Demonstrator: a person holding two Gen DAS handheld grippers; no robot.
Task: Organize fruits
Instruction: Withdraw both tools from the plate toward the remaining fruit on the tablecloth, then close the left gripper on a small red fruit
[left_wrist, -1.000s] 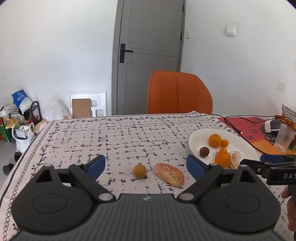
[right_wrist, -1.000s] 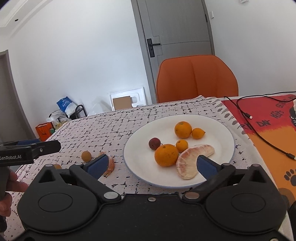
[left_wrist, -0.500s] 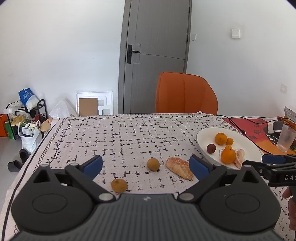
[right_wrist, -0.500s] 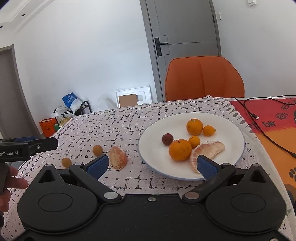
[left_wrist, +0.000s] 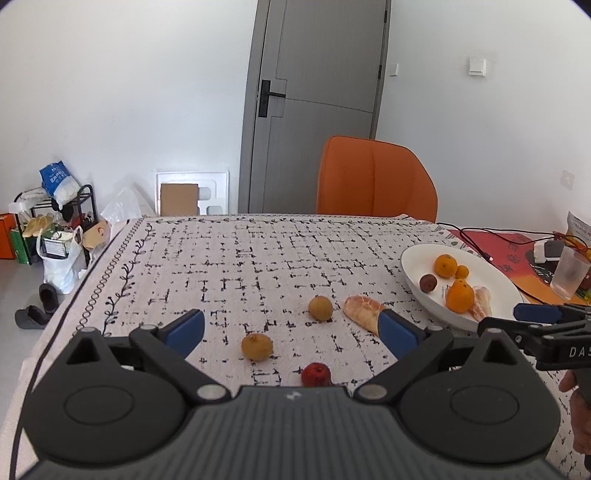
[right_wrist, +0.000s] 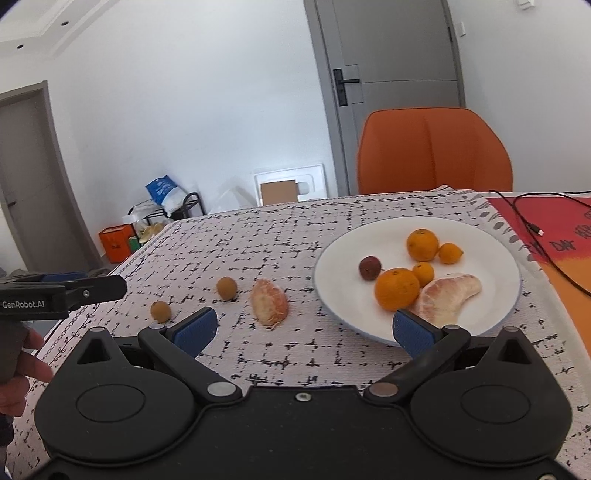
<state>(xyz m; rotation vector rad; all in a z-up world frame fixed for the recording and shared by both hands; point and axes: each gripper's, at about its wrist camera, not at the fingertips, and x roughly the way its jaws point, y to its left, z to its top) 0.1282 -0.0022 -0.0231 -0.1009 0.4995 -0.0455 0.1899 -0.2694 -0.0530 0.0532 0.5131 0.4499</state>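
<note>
A white plate (right_wrist: 332, 254) (left_wrist: 413, 258) holds two oranges (right_wrist: 397, 288), two small kumquats, a dark lychee (right_wrist: 369, 268) and a peeled pomelo piece (right_wrist: 450, 293). On the cloth beside it lie another peeled pomelo piece (right_wrist: 269, 301) (left_wrist: 362, 309), two brown longans (left_wrist: 320, 308) (left_wrist: 257, 346) and a red lychee (left_wrist: 316, 374). My left gripper (left_wrist: 291, 330) is open above the cloth, with the nearer longan and the red lychee between its spread fingers, untouched. My right gripper (right_wrist: 301, 328) is open just before the plate's near rim, holding nothing.
An orange chair (left_wrist: 375, 181) stands at the table's far side. A red mat with black cables (right_wrist: 535, 229) and a clear glass (left_wrist: 569, 271) lie right of the plate. The table's left edge (left_wrist: 74, 302) drops to floor clutter. A hand (right_wrist: 18, 365) holds the left gripper.
Both grippers have drawn back from the fruit. A second longan and a red lychee have come into the left view. The right view has shifted left, showing the loose fruit.
</note>
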